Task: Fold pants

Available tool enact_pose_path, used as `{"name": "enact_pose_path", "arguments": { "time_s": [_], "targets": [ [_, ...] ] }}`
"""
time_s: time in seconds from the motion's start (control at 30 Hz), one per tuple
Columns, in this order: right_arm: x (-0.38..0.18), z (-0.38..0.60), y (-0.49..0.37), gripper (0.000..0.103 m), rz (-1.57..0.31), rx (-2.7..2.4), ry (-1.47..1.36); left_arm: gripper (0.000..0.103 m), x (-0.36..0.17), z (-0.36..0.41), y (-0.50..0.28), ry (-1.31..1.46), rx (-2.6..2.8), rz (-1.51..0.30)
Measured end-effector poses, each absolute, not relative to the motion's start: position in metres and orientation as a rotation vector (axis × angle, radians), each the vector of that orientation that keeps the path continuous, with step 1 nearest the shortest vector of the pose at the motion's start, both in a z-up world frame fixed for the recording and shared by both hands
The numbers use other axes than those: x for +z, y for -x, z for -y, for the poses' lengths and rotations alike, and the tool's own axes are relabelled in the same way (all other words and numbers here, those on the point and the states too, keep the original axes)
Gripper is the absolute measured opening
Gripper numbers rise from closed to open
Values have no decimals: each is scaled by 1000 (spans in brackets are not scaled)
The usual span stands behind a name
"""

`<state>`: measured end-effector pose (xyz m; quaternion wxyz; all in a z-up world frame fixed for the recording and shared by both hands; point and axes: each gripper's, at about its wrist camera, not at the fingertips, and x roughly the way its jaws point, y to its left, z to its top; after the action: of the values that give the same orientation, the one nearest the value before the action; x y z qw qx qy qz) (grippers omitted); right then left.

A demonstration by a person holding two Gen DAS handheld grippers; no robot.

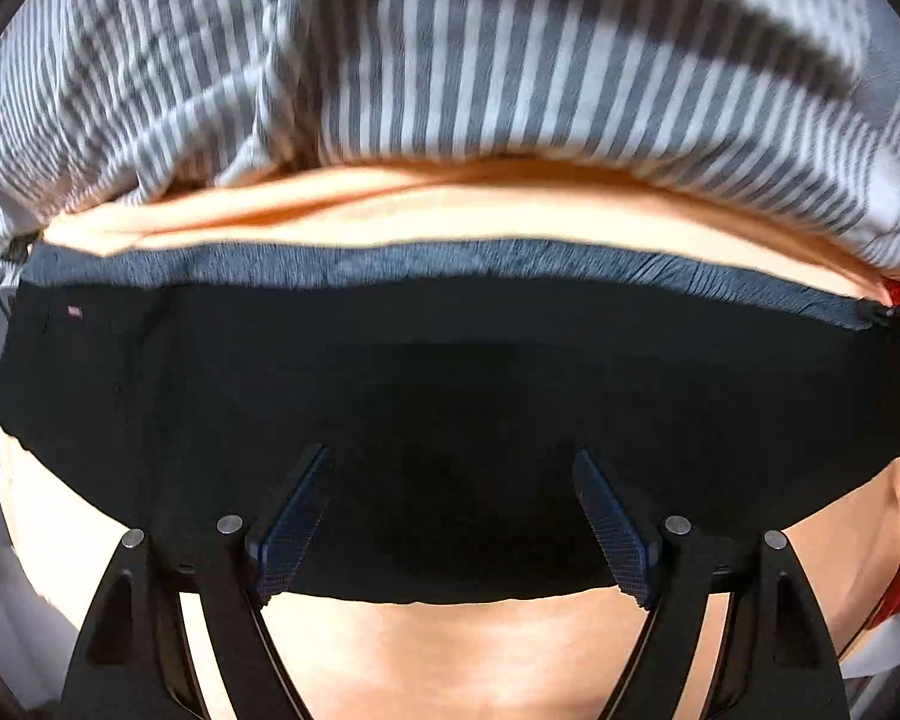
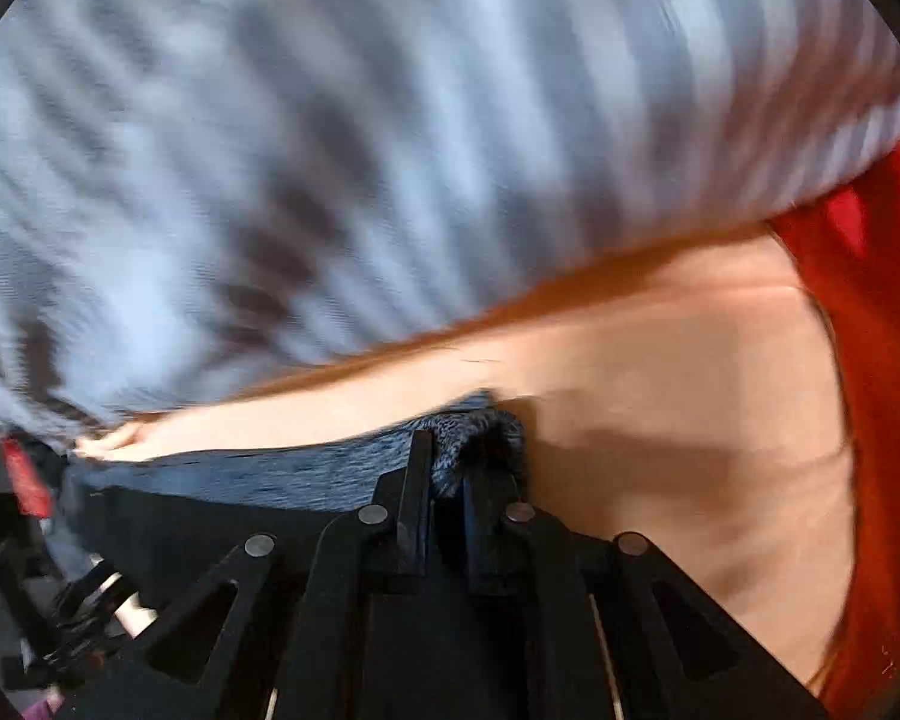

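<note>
left wrist: straight down, close | right wrist: steeply down, closer | shared: pants [image 1: 450,390] waistband

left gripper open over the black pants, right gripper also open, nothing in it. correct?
Not quite. The right gripper is shut on the grey waistband of the black pants, per the right wrist view. The left gripper is open above them.

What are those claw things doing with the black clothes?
A person is folding a pair of black pants on a peach-coloured surface, using a claw in each hand. The right claw is shut on the grey waistband at one corner. The left claw is open above the dark fabric, gripping nothing. A grey-and-white striped cloth lies just beyond the pants, and something red is off to the side.
</note>
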<state>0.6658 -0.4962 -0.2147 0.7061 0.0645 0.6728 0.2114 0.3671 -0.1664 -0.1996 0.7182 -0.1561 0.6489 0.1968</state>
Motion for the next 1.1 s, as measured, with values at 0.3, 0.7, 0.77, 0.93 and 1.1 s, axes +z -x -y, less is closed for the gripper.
{"name": "enact_pose_path", "arguments": {
  "time_s": [0.3,0.7,0.77,0.93,1.1],
  "targets": [
    [-162,528,-653,20,-1414,438,-203,83,-210,174,-398,279,433,-1401],
    [-196,527,-632,6,-1455,363,-82,96,-237,177,-426,261,482,-1435],
    [-180,528,-628,6,-1427,361,-58,96,-224,171,-417,259,487,-1418],
    [-168,526,-588,6,-1452,390,-71,96,-197,146,-381,221,543,-1396],
    [-180,509,-527,6,-1491,407,-61,96,-194,95,-372,178,633,-1368]
  ]
}}
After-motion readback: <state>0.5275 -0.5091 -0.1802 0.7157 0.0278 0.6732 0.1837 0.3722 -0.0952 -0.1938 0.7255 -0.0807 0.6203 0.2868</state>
